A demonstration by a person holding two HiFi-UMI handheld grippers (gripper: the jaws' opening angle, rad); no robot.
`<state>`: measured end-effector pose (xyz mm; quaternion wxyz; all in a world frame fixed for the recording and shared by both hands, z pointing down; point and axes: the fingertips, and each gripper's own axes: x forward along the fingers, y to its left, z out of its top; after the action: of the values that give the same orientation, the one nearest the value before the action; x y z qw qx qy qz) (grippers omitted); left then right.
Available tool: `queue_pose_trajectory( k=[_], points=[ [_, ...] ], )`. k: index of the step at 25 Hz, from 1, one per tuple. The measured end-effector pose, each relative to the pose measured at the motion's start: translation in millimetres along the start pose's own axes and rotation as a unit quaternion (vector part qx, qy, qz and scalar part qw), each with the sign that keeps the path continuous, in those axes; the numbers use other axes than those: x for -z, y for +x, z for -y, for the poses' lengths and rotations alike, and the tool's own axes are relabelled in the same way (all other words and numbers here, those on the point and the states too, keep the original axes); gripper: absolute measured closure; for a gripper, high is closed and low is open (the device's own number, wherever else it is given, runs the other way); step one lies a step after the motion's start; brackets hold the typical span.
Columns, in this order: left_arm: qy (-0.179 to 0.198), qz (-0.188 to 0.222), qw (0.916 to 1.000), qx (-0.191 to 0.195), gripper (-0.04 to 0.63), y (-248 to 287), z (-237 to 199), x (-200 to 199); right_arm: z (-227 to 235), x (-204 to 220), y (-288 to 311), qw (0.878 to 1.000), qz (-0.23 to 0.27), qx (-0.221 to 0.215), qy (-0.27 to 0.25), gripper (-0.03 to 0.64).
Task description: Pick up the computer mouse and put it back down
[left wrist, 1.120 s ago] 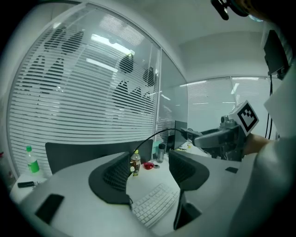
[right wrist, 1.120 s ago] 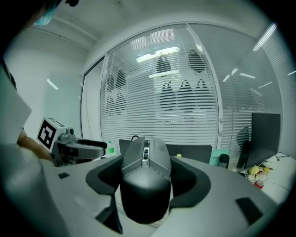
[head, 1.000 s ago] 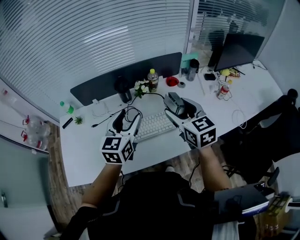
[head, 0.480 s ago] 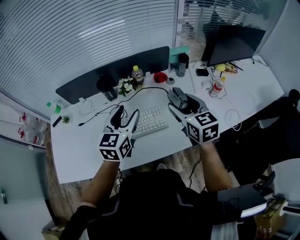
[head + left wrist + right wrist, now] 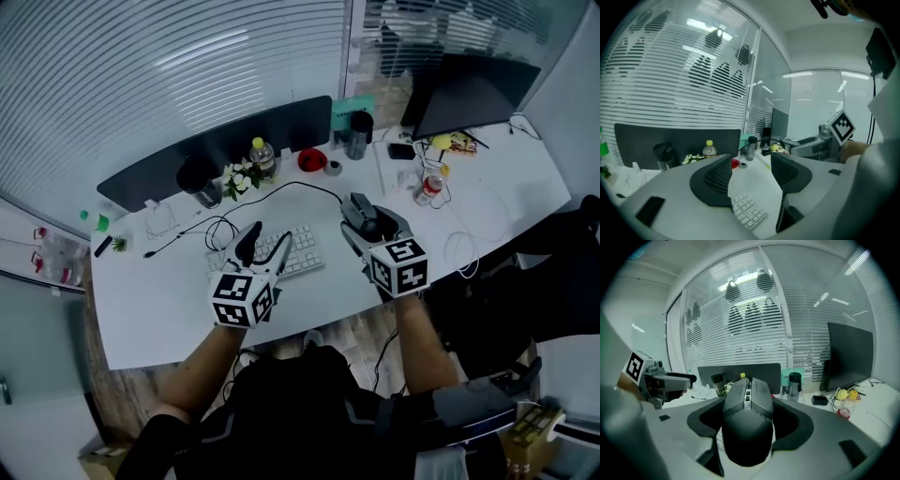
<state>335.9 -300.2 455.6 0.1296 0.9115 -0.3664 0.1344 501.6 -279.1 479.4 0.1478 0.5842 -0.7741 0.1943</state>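
A dark grey computer mouse (image 5: 747, 420) sits lengthwise between the jaws of my right gripper (image 5: 749, 427), both pads pressed on its sides. In the head view the mouse (image 5: 357, 209) hangs just over the white desk (image 5: 169, 291), right of the white keyboard (image 5: 292, 255), with the right gripper (image 5: 367, 221) shut on it. My left gripper (image 5: 263, 240) hovers over the keyboard's left end, jaws apart and empty. From the left gripper view, the left gripper (image 5: 751, 176) frames the keyboard (image 5: 749, 212) below the open gap.
A dark curved panel (image 5: 216, 150) lines the desk's back, with a black cup (image 5: 199, 178), flowers (image 5: 239, 176), a yellow-capped bottle (image 5: 262, 155), a red bowl (image 5: 311, 159) and a dark tumbler (image 5: 357, 133). A monitor (image 5: 469, 94) stands far right. Cables (image 5: 202, 230) trail left of the keyboard.
Both grippers have come down toward the desk and shifted sideways. The right one carries the mouse with it. The left one now hangs over the keyboard's left end. Neither jaw opening has changed.
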Motion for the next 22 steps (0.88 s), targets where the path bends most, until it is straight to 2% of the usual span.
queue_pose_trajectory(
  k=[9, 13, 22],
  points=[
    [0.010, -0.073, 0.9972, -0.012, 0.321, 28.8, -6.8, 55.3, 27.1, 61.5, 44.6, 0.998, -0.051, -0.005, 0.030, 0.322],
    [0.022, -0.090, 0.9956, -0.012, 0.321, 39.2, -7.8, 77.7, 38.9, 92.9, 63.7, 0.996, -0.079, -0.001, 0.029, 0.322],
    [-0.010, -0.118, 0.9923, -0.038, 0.321, 59.4, -23.6, 127.6, 61.7, 155.6, 99.5, 0.990, -0.133, 0.009, 0.036, 0.322]
  ],
)
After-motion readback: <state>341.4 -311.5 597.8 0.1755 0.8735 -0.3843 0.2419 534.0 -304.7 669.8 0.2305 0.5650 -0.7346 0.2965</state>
